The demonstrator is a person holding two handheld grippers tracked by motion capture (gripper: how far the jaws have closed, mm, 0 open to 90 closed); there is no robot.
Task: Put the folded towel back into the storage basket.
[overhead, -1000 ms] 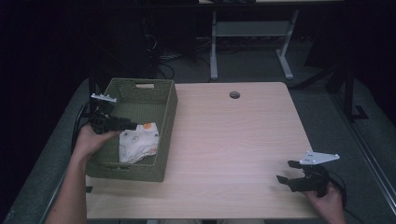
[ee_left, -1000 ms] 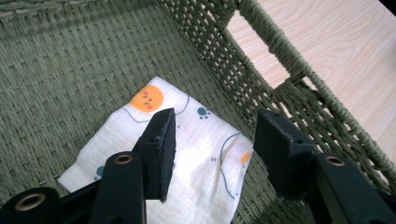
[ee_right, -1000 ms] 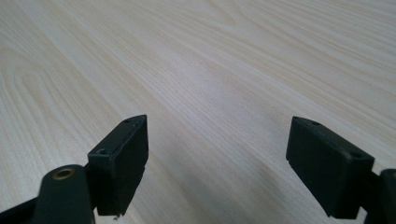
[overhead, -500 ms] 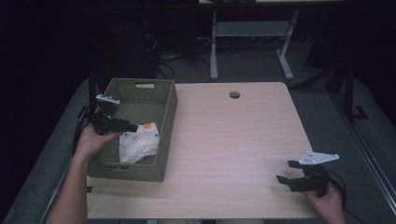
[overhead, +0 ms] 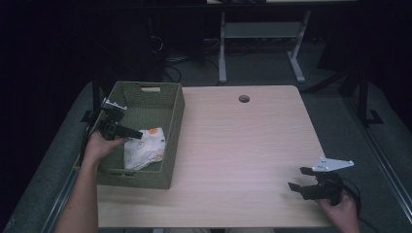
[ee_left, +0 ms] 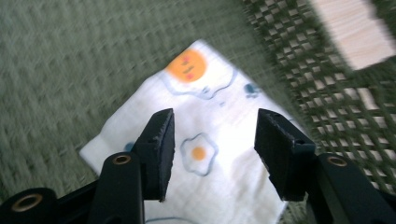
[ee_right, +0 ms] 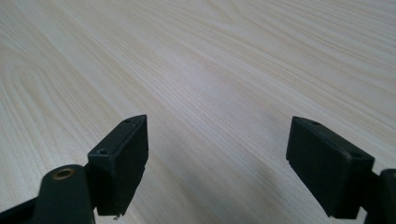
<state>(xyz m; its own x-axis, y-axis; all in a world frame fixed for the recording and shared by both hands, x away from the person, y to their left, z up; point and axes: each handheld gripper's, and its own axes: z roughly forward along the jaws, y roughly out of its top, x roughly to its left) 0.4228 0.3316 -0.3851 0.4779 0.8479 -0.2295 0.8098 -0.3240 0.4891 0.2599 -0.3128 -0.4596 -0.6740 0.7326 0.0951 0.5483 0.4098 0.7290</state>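
Note:
A white cloth [overhead: 145, 148] printed with fried eggs lies folded in the near part of a green woven basket [overhead: 177, 111] at the table's left. My left gripper [overhead: 133, 135] reaches down into the basket over the cloth's left edge. In the left gripper view its jaws [ee_left: 215, 140] stand apart just above the cloth [ee_left: 196, 88]; they have just been closing a little, and the pads do not press on anything. My right gripper [overhead: 300, 178] rests near the table's front right corner, open, with bare wood between its jaws [ee_right: 217, 158].
The light wooden table [overhead: 243, 141] has a round cable hole [overhead: 244, 98] at the back. The basket's woven wall [ee_left: 327, 93] rises close to the right of the left jaws. Dark floor and a white desk frame [overhead: 223, 48] lie beyond the table.
My left hand has sunk deeper into the basket and shifted toward the cloth. The right hand has stayed put.

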